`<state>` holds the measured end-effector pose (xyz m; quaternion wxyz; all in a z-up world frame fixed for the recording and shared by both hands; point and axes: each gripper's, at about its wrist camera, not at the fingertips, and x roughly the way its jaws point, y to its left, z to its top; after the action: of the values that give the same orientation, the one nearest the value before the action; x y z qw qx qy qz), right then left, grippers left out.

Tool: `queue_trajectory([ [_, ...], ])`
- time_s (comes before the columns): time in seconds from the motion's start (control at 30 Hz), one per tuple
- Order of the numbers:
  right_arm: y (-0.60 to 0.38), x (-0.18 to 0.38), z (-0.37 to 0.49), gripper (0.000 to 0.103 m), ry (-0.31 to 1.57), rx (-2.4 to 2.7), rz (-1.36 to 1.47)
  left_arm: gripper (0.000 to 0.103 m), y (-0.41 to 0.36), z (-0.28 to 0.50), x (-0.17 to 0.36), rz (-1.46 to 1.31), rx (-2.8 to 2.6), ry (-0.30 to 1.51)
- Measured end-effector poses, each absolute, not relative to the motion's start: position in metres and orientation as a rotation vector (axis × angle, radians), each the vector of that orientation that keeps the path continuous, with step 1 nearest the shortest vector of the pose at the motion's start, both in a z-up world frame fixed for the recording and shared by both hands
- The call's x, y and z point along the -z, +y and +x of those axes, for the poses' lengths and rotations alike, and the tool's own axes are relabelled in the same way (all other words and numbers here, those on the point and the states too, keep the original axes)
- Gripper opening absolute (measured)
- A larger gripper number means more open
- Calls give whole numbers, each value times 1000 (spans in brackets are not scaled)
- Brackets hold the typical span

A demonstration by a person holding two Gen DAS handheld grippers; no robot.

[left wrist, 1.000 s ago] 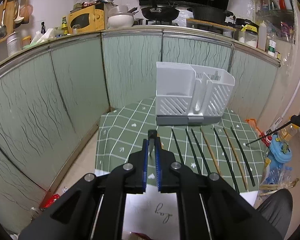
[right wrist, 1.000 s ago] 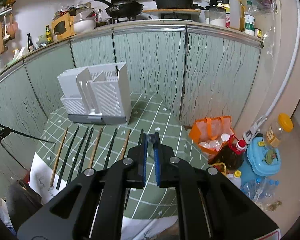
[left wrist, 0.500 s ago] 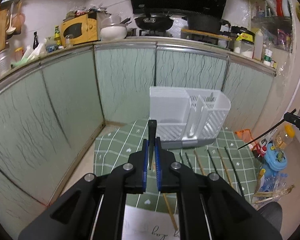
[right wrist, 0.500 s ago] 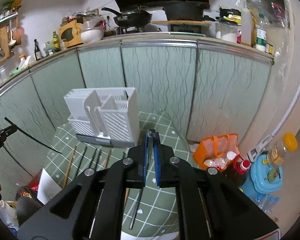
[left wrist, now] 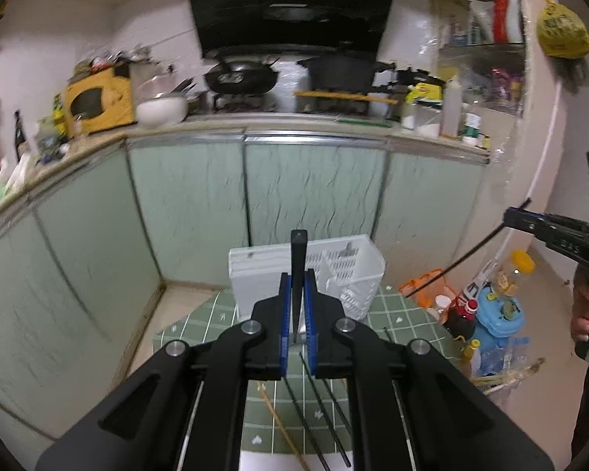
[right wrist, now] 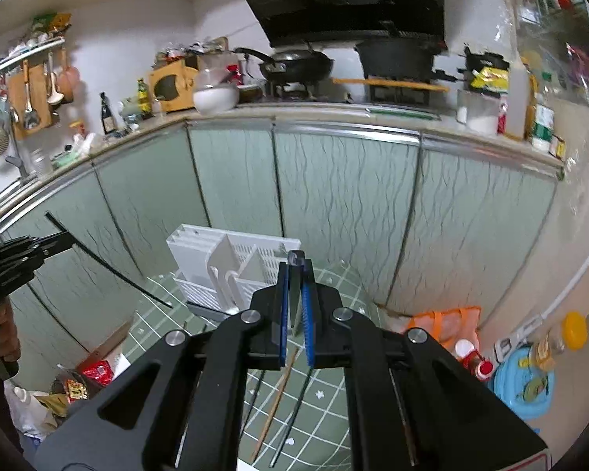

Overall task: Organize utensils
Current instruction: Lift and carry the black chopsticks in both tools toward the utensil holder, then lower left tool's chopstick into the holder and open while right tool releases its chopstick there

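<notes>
Both hand-held grippers, left (left wrist: 297,271) and right (right wrist: 295,274), clamp a thin black chopstick (left wrist: 467,251) each; light, stiff, slippery, grip mid-shaft. White slotted plastic holder (left wrist: 349,271) at 12 o'clock on green-checked surface (left wrist: 200,325).

Lower ends of chopsticks (left wrist: 314,404) hidden behind left tool (left wrist: 297,314); countertop clutter (left wrist: 51,133) blurred.

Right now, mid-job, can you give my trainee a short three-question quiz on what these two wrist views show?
1. True or false: the left hand-held gripper is shut on a black chopstick.
2. Where do the loose chopsticks lie: A in the white utensil holder, B on the green checked cloth, C on the kitchen counter?
3. Fill in: the second chopstick, held in the right hand-held gripper, is coloured ____.
Key: 1 true; 2 B; 3 black.
</notes>
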<state>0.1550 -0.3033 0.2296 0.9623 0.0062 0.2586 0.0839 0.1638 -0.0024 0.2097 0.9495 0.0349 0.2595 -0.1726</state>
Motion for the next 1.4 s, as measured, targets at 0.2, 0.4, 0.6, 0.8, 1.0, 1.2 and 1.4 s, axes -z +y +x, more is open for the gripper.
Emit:
queue_trajectory([
  [0.2,-295,-259,175,6,504,-231,-22,8,-15,187,-239,73,412,495],
  [0.4,-295,-269,204,6,489,-256,-27,8,-27,211,-252,76,449,463],
  [0.6,-299,-259,236,6,512,-283,-13,8,-46,232,-252,93,497,445],
  [0.8,-301,-240,264,6,539,-302,0,8,-69,255,-238,115,513,460],
  [1.0,-299,-212,288,6,582,-307,1,8,-87,276,-207,121,545,503],
  [1.2,-300,-182,303,6,616,-323,12,8,-100,293,-171,144,570,541],
  [1.4,-299,-161,311,6,640,-338,18,8,-101,307,-147,134,573,573],
])
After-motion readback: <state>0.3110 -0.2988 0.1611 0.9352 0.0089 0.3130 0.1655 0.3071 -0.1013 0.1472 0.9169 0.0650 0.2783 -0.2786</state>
